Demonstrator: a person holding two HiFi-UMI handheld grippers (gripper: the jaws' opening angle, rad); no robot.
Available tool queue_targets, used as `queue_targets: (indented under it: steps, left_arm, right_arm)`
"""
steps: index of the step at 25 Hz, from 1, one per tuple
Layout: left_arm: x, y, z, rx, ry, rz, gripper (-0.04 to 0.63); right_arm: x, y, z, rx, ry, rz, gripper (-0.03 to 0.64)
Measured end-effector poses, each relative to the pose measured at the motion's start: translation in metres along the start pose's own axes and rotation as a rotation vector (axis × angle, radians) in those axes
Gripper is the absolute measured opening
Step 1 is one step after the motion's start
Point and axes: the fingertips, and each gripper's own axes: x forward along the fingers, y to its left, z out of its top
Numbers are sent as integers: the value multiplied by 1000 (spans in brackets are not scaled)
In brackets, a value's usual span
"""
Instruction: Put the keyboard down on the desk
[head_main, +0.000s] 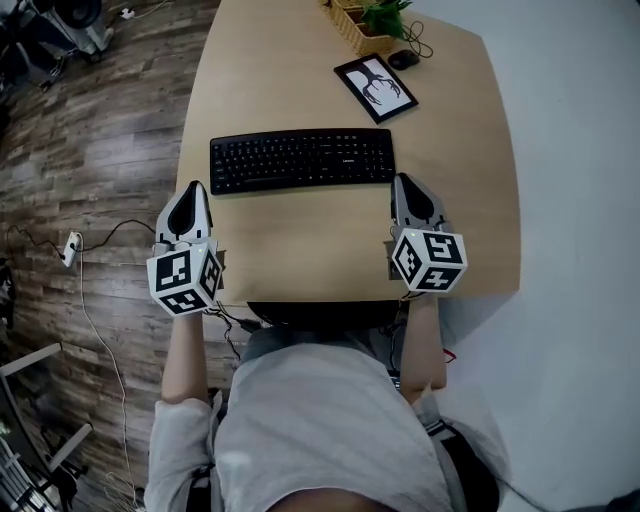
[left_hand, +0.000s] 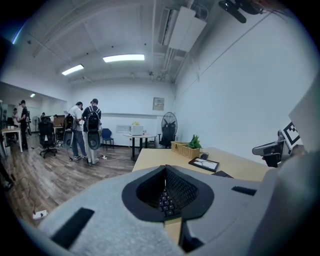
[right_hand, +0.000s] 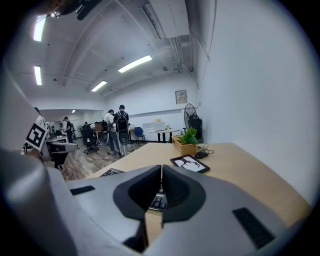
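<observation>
A black keyboard (head_main: 300, 160) lies flat on the wooden desk (head_main: 270, 70), its long side running left to right. My left gripper (head_main: 196, 187) hovers just off the keyboard's near left corner, shut and empty. My right gripper (head_main: 403, 180) sits off the near right corner, also shut with nothing in it. Neither touches the keyboard. In the left gripper view the jaws (left_hand: 165, 168) meet, and keyboard keys (left_hand: 167, 202) show through the gap below them. The right gripper view shows the same: jaws (right_hand: 161, 168) closed together, keys (right_hand: 159, 201) beyond.
A framed picture (head_main: 375, 87) lies behind the keyboard, with a computer mouse (head_main: 403, 59) and a wicker basket with a plant (head_main: 358, 28) at the desk's far end. A cable and plug (head_main: 72, 248) lie on the wooden floor at left. People (left_hand: 85, 132) stand far off.
</observation>
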Motion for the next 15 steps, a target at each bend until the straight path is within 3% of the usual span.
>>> queue_targets:
  steps: [15]
  left_arm:
    - [-87, -1, 50, 2, -148, -69, 11]
  right_arm:
    - [-105, 52, 48, -37, -182, -46, 14]
